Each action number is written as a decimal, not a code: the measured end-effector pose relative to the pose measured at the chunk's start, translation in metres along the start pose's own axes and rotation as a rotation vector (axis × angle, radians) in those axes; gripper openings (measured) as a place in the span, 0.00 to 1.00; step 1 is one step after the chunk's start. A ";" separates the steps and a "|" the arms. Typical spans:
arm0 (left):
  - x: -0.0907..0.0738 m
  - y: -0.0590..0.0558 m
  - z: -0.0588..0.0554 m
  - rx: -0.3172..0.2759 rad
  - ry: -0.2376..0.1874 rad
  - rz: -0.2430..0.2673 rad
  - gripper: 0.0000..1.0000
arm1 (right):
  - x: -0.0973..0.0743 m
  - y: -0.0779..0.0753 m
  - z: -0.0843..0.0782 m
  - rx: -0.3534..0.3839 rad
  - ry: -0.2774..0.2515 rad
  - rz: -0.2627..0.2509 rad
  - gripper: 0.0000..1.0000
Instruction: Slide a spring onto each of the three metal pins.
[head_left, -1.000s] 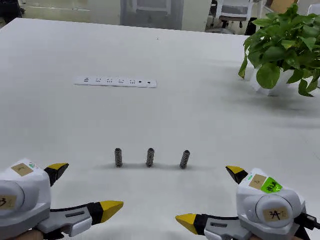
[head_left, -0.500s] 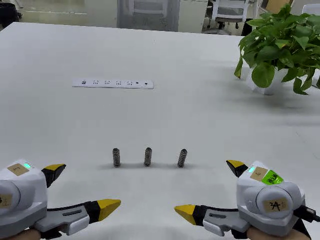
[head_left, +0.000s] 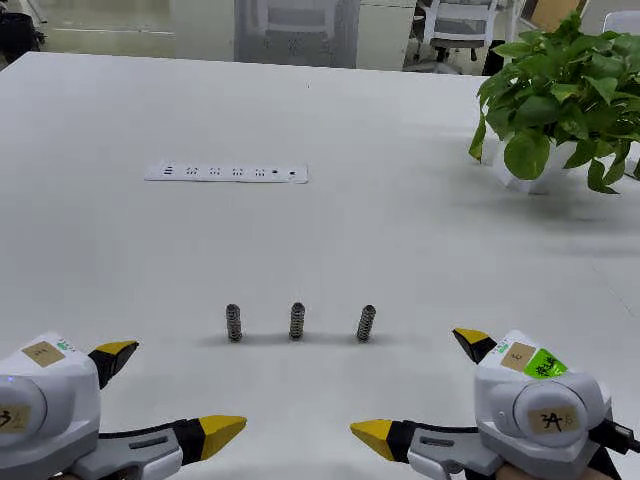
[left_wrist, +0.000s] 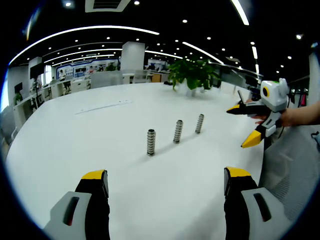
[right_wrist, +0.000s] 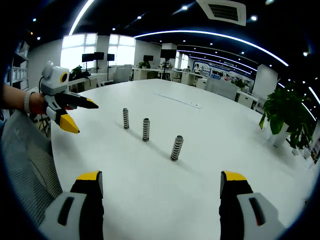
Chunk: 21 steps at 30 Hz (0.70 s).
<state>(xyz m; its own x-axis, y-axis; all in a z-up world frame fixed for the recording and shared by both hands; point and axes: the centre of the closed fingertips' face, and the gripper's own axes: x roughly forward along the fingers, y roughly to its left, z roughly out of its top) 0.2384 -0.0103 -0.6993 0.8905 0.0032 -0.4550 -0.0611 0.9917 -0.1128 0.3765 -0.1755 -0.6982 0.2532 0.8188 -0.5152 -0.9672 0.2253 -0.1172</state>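
- The left spring (head_left: 234, 322), middle spring (head_left: 297, 320) and right spring (head_left: 366, 322) are short coils of grey metal, tightly wound. Each stands upright in a straight row near the front of the table (head_left: 400, 230). They are apart from one another. The right one leans slightly. Whether a pin runs up inside any coil cannot be told.
- The table is smooth, matte and white, with a rounded edge in the gripper views.
- A flat white power strip (head_left: 226, 173) lies well behind the row. A leafy green plant (head_left: 560, 85) in a white pot (head_left: 522, 168) stands at the far right. Office chairs (head_left: 460, 20) sit beyond the far edge. Nothing lies between the springs and either gripper.
- The left gripper (head_left: 170, 392) has a glossy white body with black fingers tipped in yellow (head_left: 225, 430). It hangs low at the near left, its jaws spread wide and holding nothing. It is well apart from the springs.
- The right gripper (head_left: 418, 386) is built the same way, with a green sticker on top. It hangs at the near right, its jaws also wide apart and empty, touching neither the table nor a spring.
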 end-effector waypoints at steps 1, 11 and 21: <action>0.000 0.000 -0.001 0.000 0.003 -0.002 0.97 | 0.000 0.000 0.000 0.003 0.002 0.000 0.99; 0.002 -0.003 -0.004 0.005 0.018 -0.015 0.97 | 0.001 0.000 -0.002 0.002 0.008 0.004 0.99; 0.003 -0.004 -0.006 0.010 0.026 -0.019 0.96 | 0.002 0.001 -0.004 -0.007 0.016 0.011 0.99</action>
<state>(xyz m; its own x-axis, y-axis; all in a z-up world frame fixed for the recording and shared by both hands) 0.2390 -0.0150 -0.7055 0.8796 -0.0192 -0.4753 -0.0394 0.9928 -0.1131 0.3756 -0.1759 -0.7024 0.2424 0.8125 -0.5302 -0.9700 0.2128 -0.1174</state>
